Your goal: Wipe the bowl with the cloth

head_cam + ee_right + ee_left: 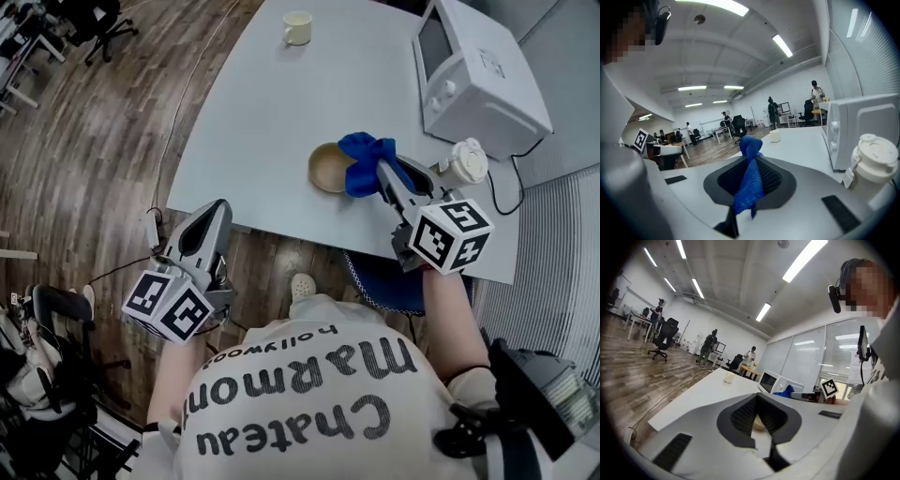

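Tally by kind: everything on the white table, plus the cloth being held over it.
bowl: 1
cloth: 1
mug: 1
microwave: 1
lidded container: 1
Total: 5

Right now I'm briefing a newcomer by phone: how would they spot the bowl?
On the white table, look left of the microwave, toward the near edge. The bowl sits there, next to the blue cloth held by the right tool. It alone is tan and shallow.
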`<state>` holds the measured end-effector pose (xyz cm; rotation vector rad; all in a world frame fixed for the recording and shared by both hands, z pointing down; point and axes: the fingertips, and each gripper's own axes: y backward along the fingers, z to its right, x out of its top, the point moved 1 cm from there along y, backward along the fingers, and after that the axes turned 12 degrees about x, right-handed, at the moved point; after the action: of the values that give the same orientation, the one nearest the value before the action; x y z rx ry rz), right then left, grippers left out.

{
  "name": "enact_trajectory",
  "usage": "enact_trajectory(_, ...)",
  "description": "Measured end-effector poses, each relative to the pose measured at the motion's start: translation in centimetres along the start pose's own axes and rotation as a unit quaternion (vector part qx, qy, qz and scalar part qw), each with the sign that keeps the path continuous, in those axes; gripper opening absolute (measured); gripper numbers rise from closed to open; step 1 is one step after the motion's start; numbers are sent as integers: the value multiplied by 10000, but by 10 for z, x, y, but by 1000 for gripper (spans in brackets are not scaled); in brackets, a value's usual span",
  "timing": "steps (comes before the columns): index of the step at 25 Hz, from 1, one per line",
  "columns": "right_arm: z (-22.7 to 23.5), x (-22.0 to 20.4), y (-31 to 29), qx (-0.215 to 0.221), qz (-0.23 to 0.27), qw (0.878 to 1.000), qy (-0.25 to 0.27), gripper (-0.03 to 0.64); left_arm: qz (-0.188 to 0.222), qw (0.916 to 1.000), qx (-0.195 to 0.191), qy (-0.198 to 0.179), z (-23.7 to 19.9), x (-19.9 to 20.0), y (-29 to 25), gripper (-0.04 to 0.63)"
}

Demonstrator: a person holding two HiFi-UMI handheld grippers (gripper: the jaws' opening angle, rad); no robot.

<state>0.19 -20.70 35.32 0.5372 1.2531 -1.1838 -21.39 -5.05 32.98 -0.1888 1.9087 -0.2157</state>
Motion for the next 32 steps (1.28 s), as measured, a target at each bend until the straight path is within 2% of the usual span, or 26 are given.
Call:
enact_trajectory(3, 14, -2, -10, 16, 86, 9997, -218, 44, -6, 9997, -204, 119, 9, -1, -28, -2)
enact_trajectory(6, 24, -4, -22, 100, 241, 9987, -437, 44, -98, 9996, -158, 224, 15, -10, -57, -1)
enact_trajectory(13, 24, -12, -36, 193, 376, 9965, -718, 44, -887, 9938, -486, 458, 39, -42, -95, -2)
enact_trajectory(16, 28, -21, -39, 109, 346, 9960, -821, 44, -973, 9915, -426, 750, 34, -45, -111, 62)
enact_trajectory(18, 31, -24, -41, 28, 334, 9955, -888, 44, -1060, 9891, -482, 906, 32, -48, -123, 164)
enact_trajectory(21, 25, -24, -42, -128, 266, 9950, -958, 44, -1306, 9852, -580, 941, 29, -55, -136, 183)
enact_trajectory(26, 37, -27, -37, -555, 204, 9926, -1064, 44, -2098, 9746, -297, 732, 18, -92, -173, 183)
enact_trajectory(29, 41, -31, -38, -723, 147, 9919, -1036, 44, -2625, 9621, -384, 626, 22, -115, -192, 183)
enact_trajectory(32, 40, -35, -47, -644, 228, 9916, -1097, 44, -3095, 9481, -485, 543, 27, -138, -205, 183)
